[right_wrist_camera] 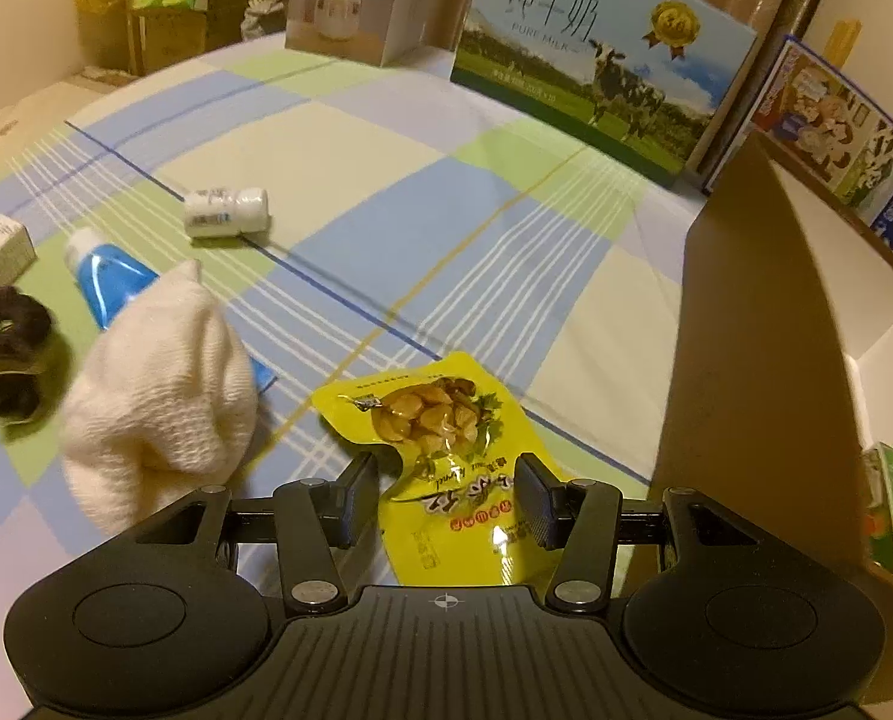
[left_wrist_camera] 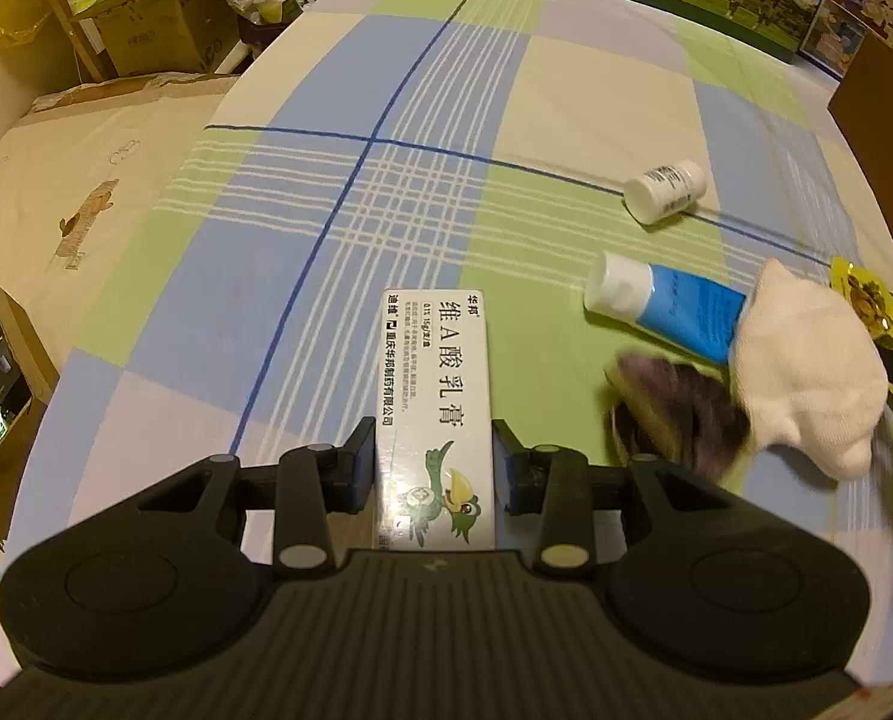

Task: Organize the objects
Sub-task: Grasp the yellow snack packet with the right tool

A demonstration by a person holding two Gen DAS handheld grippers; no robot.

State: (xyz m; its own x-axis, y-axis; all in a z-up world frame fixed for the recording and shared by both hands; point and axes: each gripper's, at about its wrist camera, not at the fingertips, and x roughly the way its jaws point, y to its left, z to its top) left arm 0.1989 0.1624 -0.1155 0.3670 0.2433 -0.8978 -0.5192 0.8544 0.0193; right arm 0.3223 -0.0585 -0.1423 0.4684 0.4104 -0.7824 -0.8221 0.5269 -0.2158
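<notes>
Left gripper (left_wrist_camera: 434, 456) clamped on the long white cardboard ointment box (left_wrist_camera: 431, 396), long axis straight out toward twelve o'clock between the fingers (left_wrist_camera: 359, 462). Right gripper (right_wrist_camera: 446, 495) straddling the yellow plastic snack pouch (right_wrist_camera: 446, 420), fingers apart, pads seemingly not pressing, pouch flat on the checked cloth of the desk (right_wrist_camera: 386, 180). Brown open cardboard box (right_wrist_camera: 758, 330) at two o'clock of the right fingers, likeliest drop spot. White knitted sock (right_wrist_camera: 158, 390), blue tube (right_wrist_camera: 107, 279), white pill bottle (right_wrist_camera: 224, 213) scattered at ten o'clock. Cartons stacked round the room.
</notes>
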